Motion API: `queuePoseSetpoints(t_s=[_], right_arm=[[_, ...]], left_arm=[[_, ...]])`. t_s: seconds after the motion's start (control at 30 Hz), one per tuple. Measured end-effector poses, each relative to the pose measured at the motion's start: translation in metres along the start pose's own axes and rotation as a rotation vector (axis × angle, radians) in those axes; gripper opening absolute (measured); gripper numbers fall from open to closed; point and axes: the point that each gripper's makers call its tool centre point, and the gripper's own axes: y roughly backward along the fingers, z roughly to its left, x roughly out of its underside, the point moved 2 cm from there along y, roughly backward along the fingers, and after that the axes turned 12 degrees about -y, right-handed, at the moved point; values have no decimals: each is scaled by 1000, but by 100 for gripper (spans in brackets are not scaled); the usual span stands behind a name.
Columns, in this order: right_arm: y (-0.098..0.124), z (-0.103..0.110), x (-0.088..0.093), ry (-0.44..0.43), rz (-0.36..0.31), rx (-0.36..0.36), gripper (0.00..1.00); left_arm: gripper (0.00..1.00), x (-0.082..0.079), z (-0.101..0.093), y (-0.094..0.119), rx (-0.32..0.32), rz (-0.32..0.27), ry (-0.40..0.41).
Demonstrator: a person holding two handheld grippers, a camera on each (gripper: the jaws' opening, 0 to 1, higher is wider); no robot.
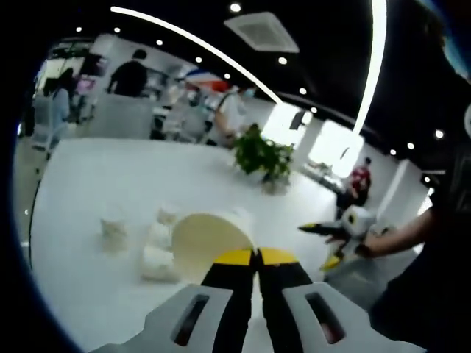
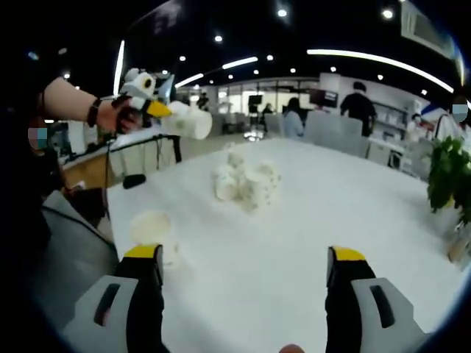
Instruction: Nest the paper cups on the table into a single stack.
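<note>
I have one paper cup [image 1: 208, 237] pinched at its rim in my left tool [image 1: 257, 257], lifted off the worktop [image 2: 346, 213]. A lone cup [image 2: 151, 228] stands just beside my right tool [image 2: 246, 259], whose jaws are spread wide; the loose cups [image 2: 246, 184] cluster farther out. I would line the held cup's base over the lone cup's mouth, then lower straight. No writing is legible anywhere.

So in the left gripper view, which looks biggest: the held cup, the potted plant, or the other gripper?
1. Held cup, largest, though it sits right at the lens.
2. Potted plant.
3. Other gripper, close to the plant in size, so that order is unsure.
</note>
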Motion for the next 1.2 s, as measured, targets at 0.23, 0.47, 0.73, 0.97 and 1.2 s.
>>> queuePoseSetpoints(t_s=[0.23,0.47,0.73,0.97,1.2], right_arm=[[0,1,1,-1,1,4,90],[3,-1,-2,-17,-12,21,89],[3,1,-7,-17,-19,13,88],[2,5,-7,-20,-25,10,88],[1,9,-4,-37,-34,0,87]], left_arm=[[0,-20,-14,-4,65,23,-87],[0,-54,-26,-4,119,10,-109],[0,-70,-47,2,190,100,-208],[0,-63,-66,3,222,230,-308],[0,-48,-78,1,245,321,-376]])
